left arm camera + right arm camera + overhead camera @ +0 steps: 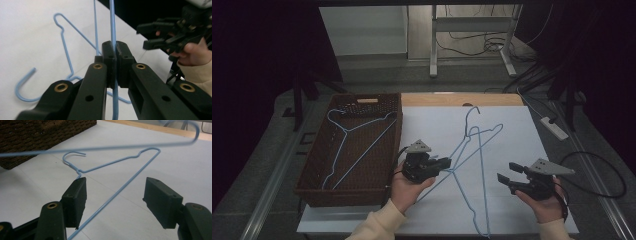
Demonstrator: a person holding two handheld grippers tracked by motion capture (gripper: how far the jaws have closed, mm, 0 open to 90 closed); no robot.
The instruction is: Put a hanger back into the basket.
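Your left tongs (pixel 446 163), low at the centre of the high view, are clamped on the wire of a blue hanger (pixel 113 32), lifted off the white tabletop (pixel 512 135). A second hanger (pixel 117 161) lies flat under it. Your right tongs (pixel 506 172), at lower right, stand apart with nothing between them. Another hanger (pixel 357 145) rests in the wicker basket (pixel 319 192) at left.

Smooth blue wire hanger (pixel 472 150), woven basket (pixel 317 170)
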